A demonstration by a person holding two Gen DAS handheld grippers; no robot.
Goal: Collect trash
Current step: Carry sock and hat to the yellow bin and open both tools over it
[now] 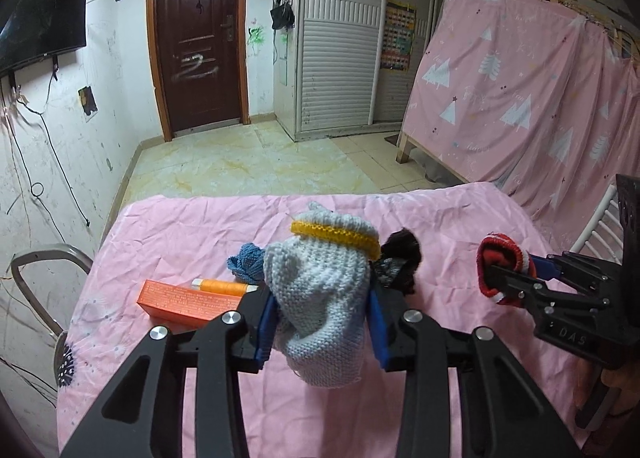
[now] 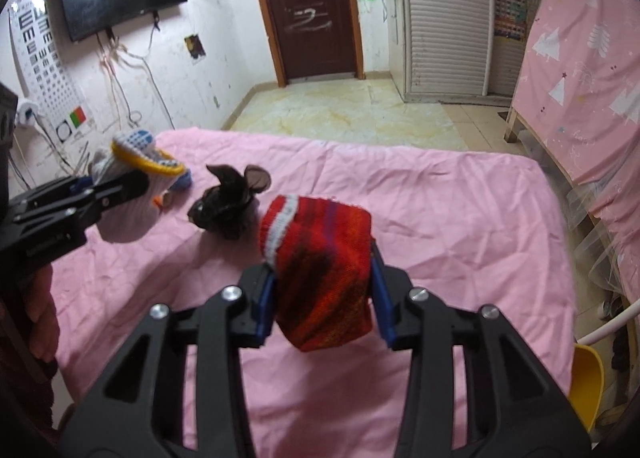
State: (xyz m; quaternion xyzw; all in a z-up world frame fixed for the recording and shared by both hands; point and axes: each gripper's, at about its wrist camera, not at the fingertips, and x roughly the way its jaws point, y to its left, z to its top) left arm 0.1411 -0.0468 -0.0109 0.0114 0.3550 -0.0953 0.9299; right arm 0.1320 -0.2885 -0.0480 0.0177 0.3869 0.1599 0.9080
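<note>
1. A pink sheet point(image 1: 440, 225) is being shown spread over the table point(image 2: 460, 193), wrinkled across its whole top and hanging past the near edge.
2. A pale grey knitted sock with a yellow cuff band point(image 1: 320, 298) is being gripped by the left tongs point(image 1: 322, 322); the blue pads point(image 1: 266, 328) are being pressed against its sides, and it is being held clear of the sheet near the middle of the near edge. In the right wrist view the same sock point(image 2: 132, 193) is being seen toward the left edge.
3. A red striped knitted sock with a white cuff band point(image 2: 320, 270) is being clamped by the right tongs point(image 2: 324, 298), lifted above the sheet by the near edge. From the left wrist view it point(image 1: 502, 272) is being seen end-on toward the right edge.
4. A dark brown fuzzy item point(image 2: 230, 205) is being left lying on the sheet near the middle of the table, between the two held socks.
5. An orange box point(image 1: 188, 304) is being shown flat near the left edge.
6. A blue knitted piece point(image 1: 246, 268) is being seen just beyond the box, partly hidden by the grey sock.
7. An orange spool of thread point(image 1: 224, 285) is being seen lying just behind the box.
</note>
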